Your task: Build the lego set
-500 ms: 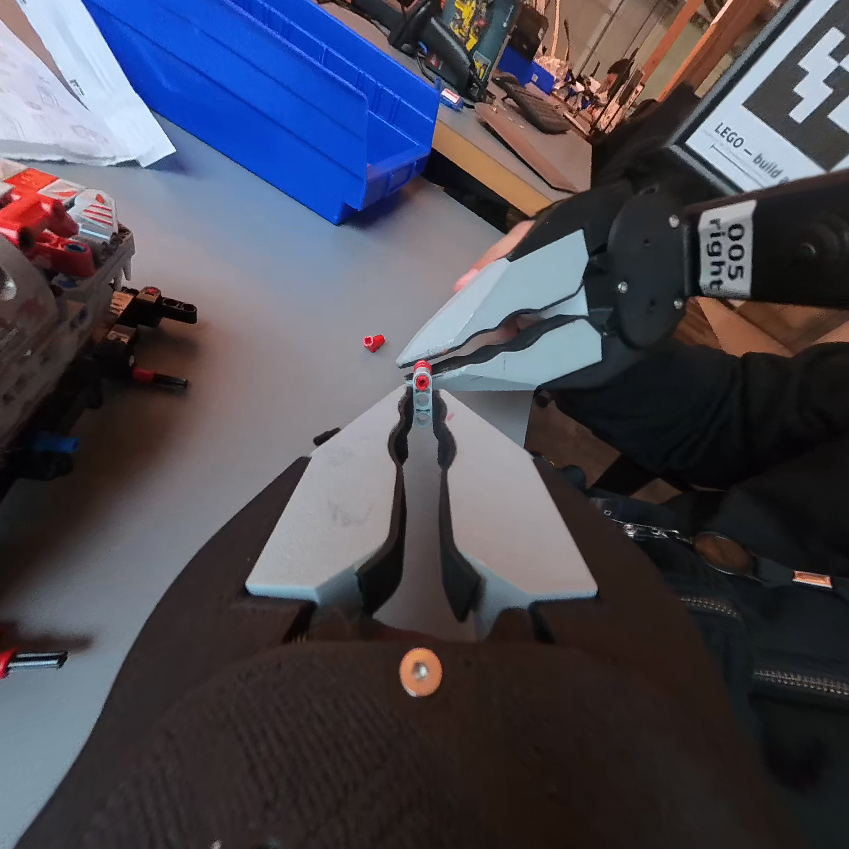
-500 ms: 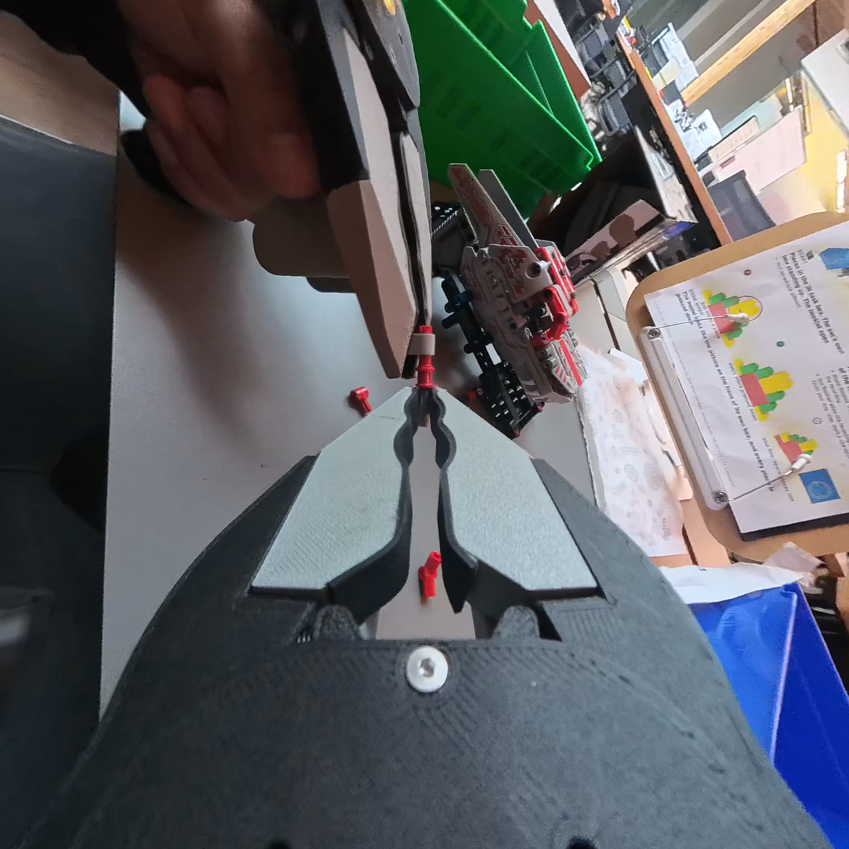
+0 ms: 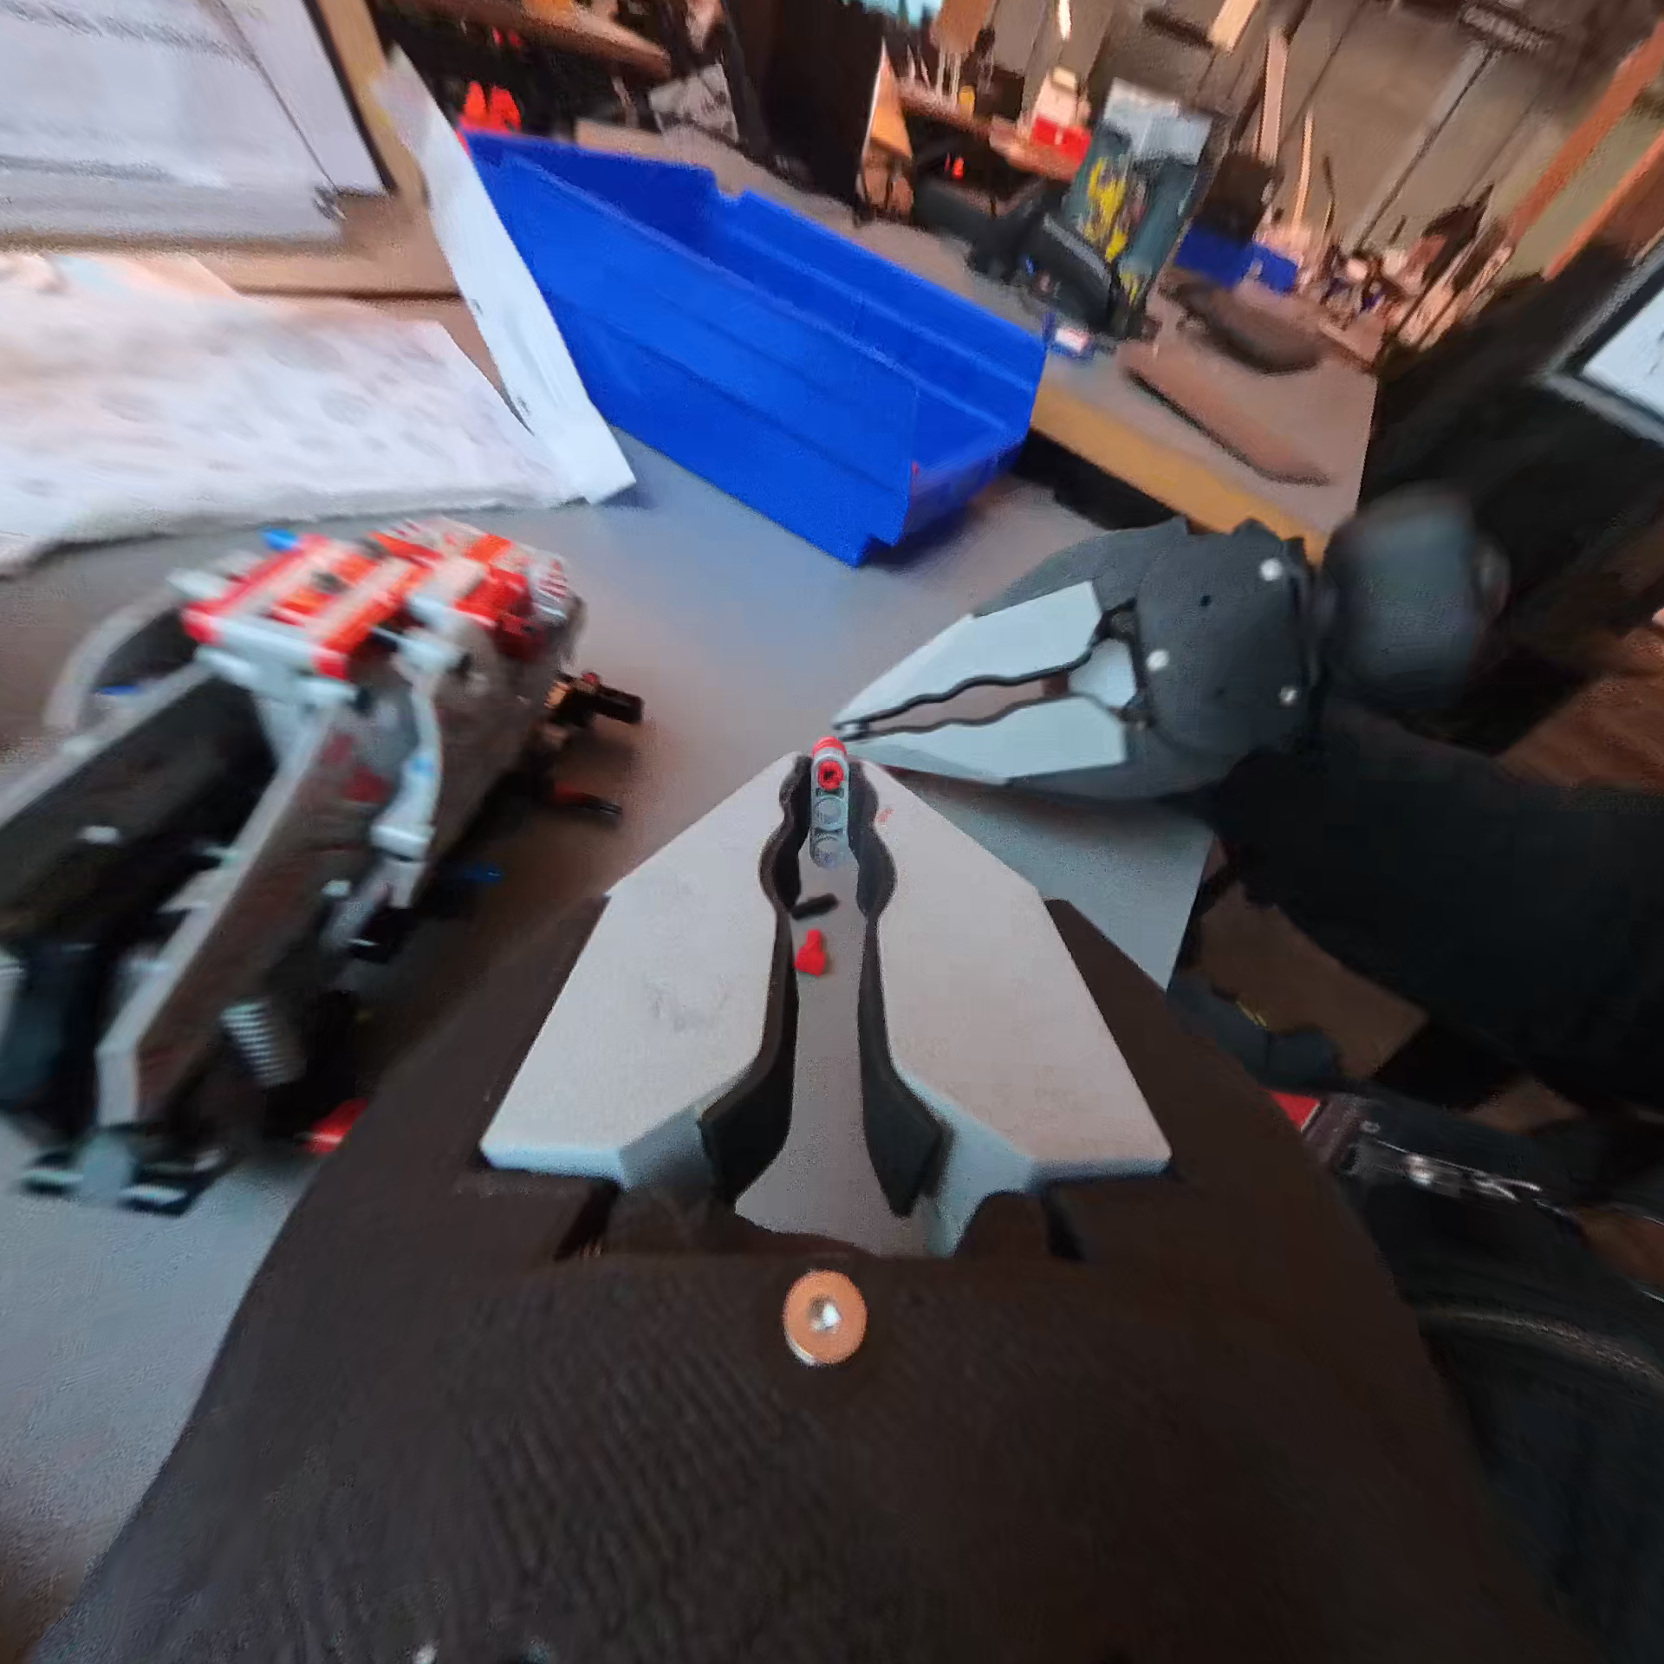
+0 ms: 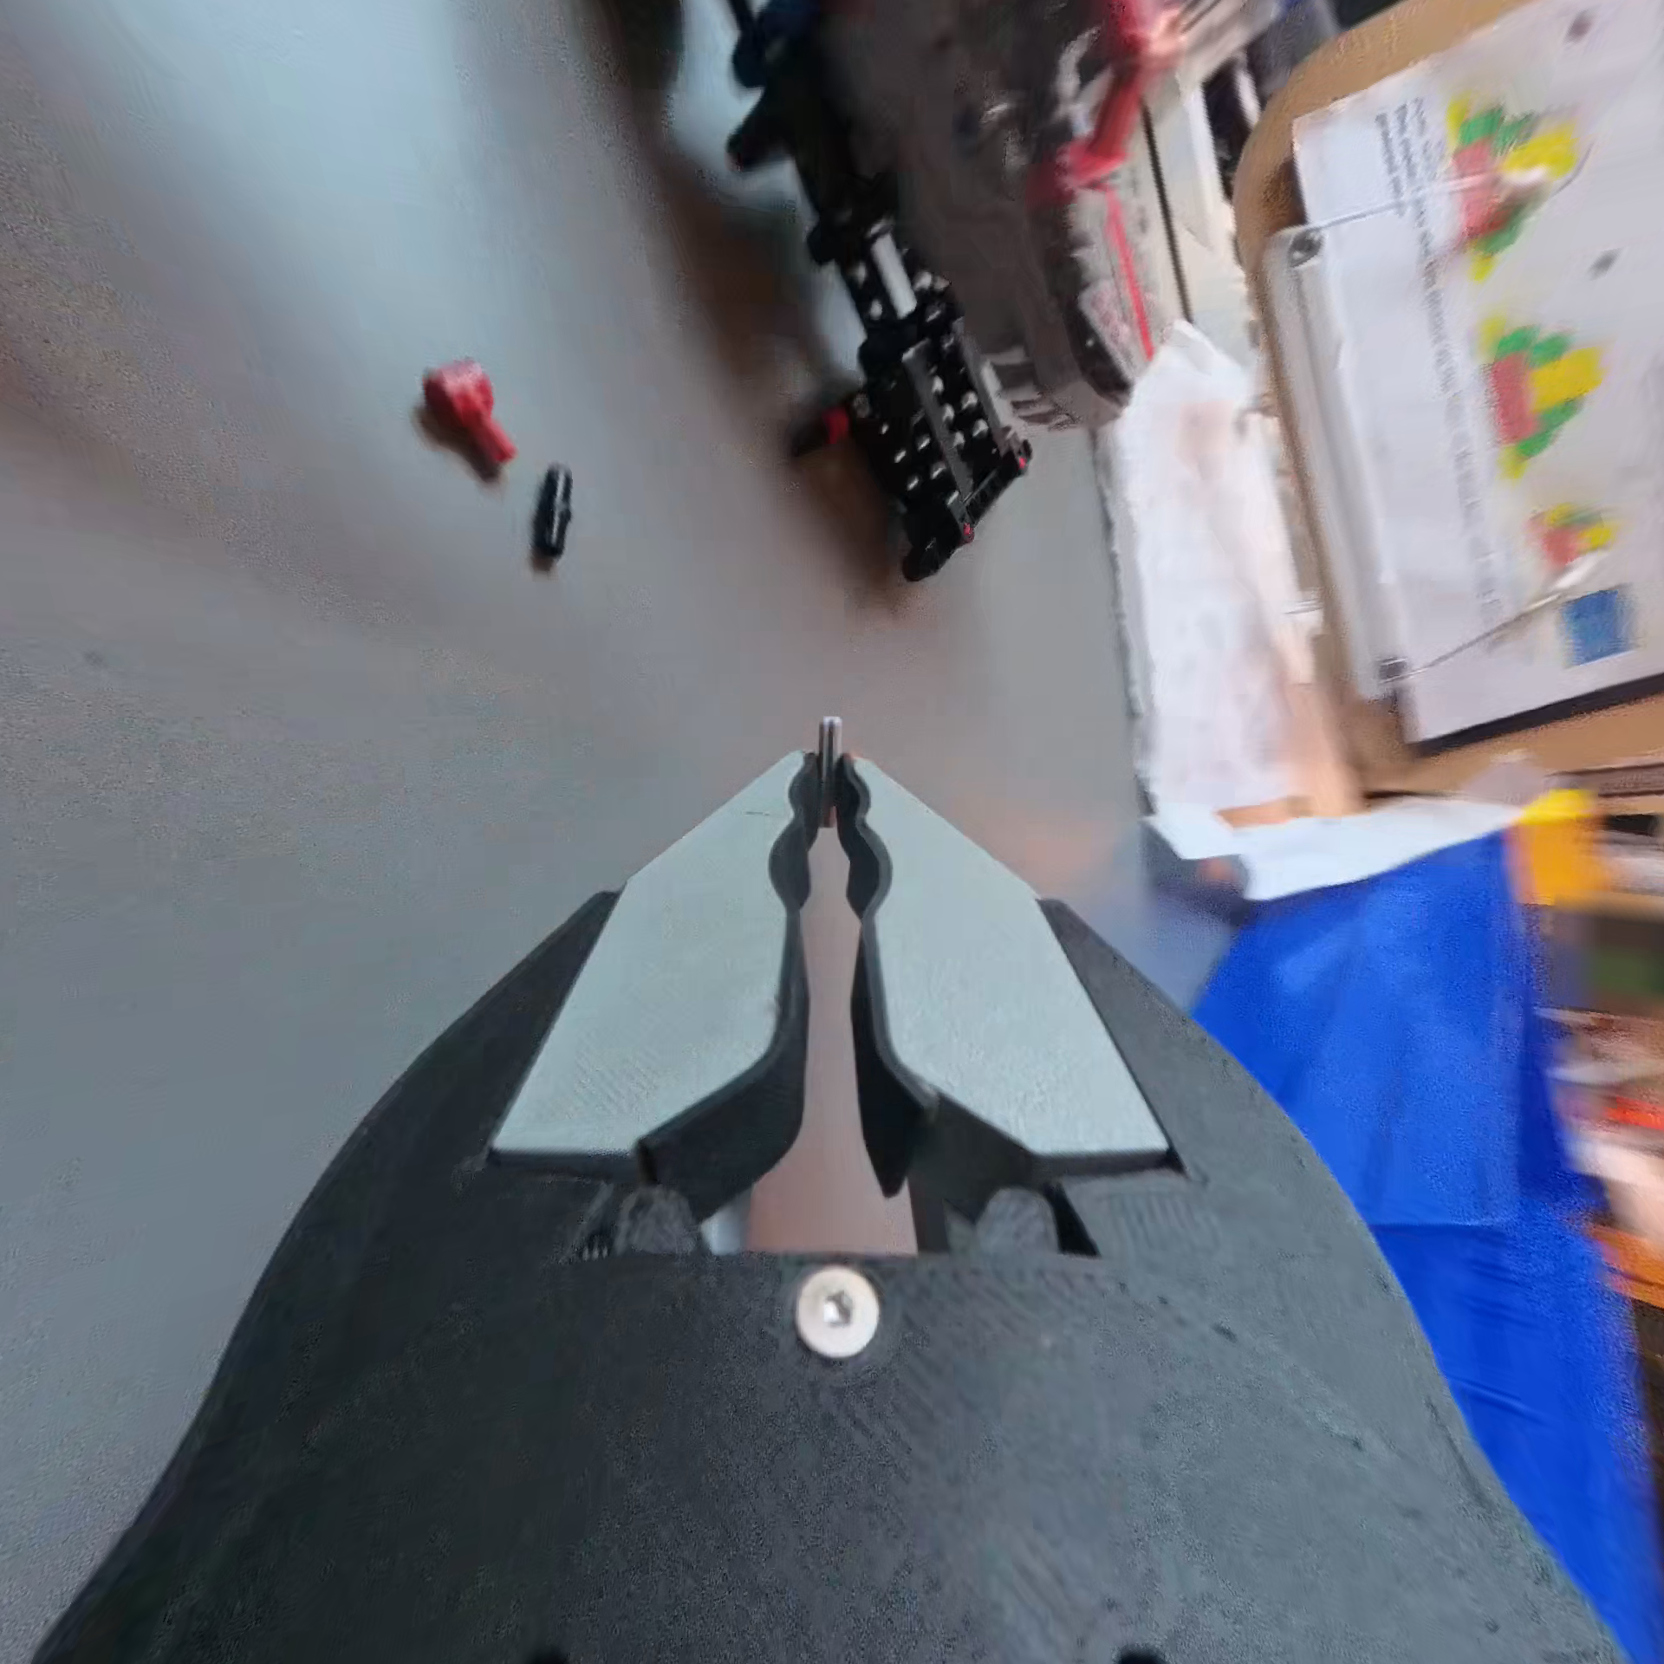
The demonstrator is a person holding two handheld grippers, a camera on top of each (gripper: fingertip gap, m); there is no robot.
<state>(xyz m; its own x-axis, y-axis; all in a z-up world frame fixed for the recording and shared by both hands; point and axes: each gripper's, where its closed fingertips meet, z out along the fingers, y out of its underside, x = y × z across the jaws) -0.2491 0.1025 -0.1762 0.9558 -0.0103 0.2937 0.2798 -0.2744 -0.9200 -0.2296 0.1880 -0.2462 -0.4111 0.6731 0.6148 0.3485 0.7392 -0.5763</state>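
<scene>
At frame centre the left gripper clamps a short grey beam with its red pin exposed for mating, the right gripper just right pinches a thin grey piece, and the lego model waits mid-left beside the blue bin.

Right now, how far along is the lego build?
Done: the large grey-and-red model looks mostly assembled. In hand: the left tool grips a grey beam with a red pin; the right tool pinches a thin part too small to identify. Left: a red piece and black pin lie loose.
</scene>
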